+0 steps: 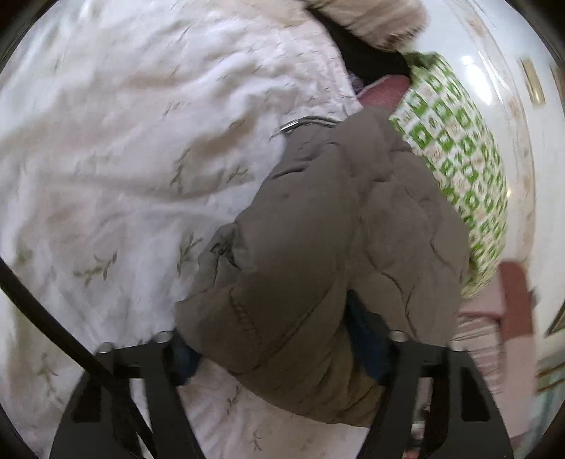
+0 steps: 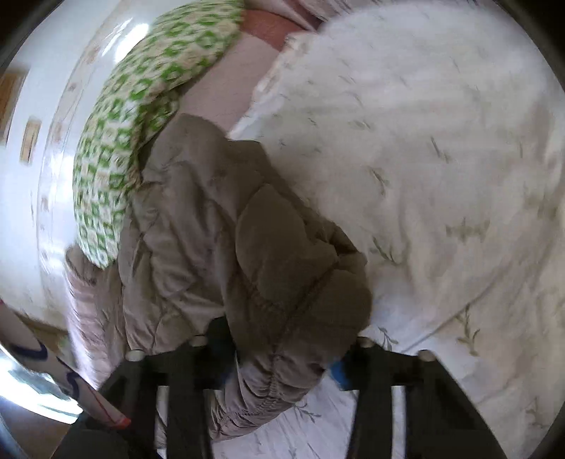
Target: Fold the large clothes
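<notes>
A taupe quilted padded jacket (image 1: 335, 229) lies bunched on a white bedcover with a leaf print (image 1: 123, 159). My left gripper (image 1: 279, 339) is shut on a thick fold of it, and the blue pads (image 1: 187, 353) press into the fabric from both sides. A metal zipper pull (image 1: 293, 123) shows at the jacket's far edge. In the right wrist view the same jacket (image 2: 219, 229) fills the lower middle. My right gripper (image 2: 282, 349) is shut on a gathered, elastic-edged part of it, over the bedcover (image 2: 423, 141).
A green-and-white patterned pillow (image 1: 455, 151) (image 2: 134, 106) lies right behind the jacket on a pink sheet (image 2: 219, 95). A beige fur-trimmed garment (image 1: 370, 21) and a black item (image 1: 363, 56) lie at the far end. A black strap (image 1: 53, 328) crosses the left wrist view.
</notes>
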